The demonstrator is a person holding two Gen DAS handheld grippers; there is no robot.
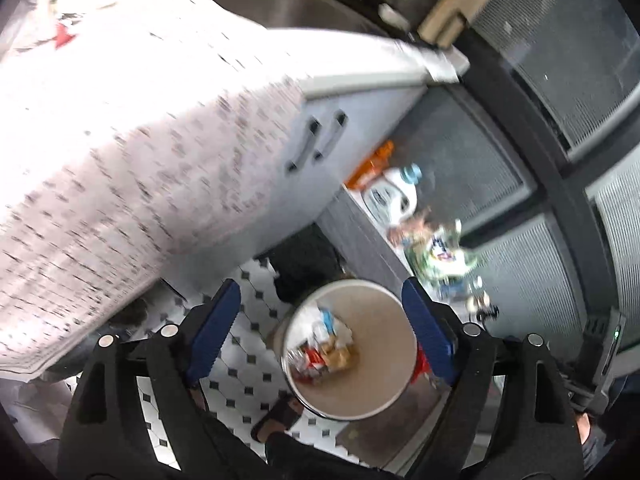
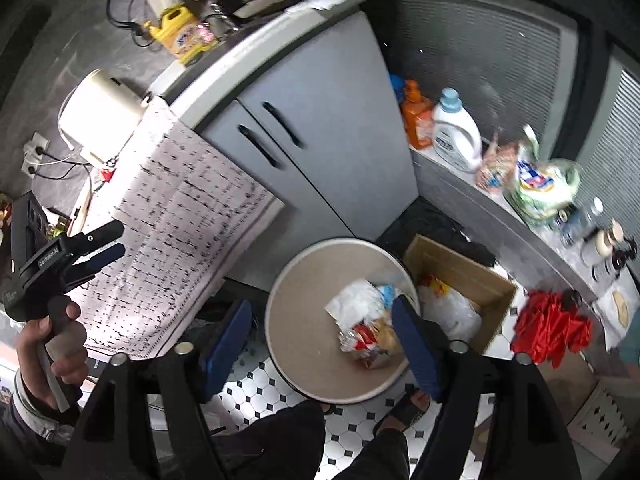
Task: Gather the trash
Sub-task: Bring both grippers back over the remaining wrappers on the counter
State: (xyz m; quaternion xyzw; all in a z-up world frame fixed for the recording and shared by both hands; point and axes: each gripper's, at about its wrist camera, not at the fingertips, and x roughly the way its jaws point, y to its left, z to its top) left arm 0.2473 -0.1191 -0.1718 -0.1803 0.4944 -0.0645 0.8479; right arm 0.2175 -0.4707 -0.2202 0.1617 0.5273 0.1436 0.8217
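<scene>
A round beige trash bin (image 1: 384, 368) stands on the tiled floor with crumpled wrappers (image 1: 324, 344) inside; it also shows in the right wrist view (image 2: 304, 316) with the wrappers (image 2: 364, 320). My left gripper (image 1: 320, 332) is open and empty, high above the bin. My right gripper (image 2: 320, 340) is open and empty, also above the bin. In the right wrist view the left gripper (image 2: 110, 242) is held at the left, over a printed cloth (image 2: 180, 216) that hangs off the counter.
A grey cabinet (image 2: 320, 128) stands behind the bin. A cardboard box (image 2: 460, 292) with plastic bags sits right of the bin. A ledge holds detergent bottles (image 2: 456, 132), snack bags (image 2: 536, 184) and a red cloth (image 2: 552, 328). My feet stand by the bin.
</scene>
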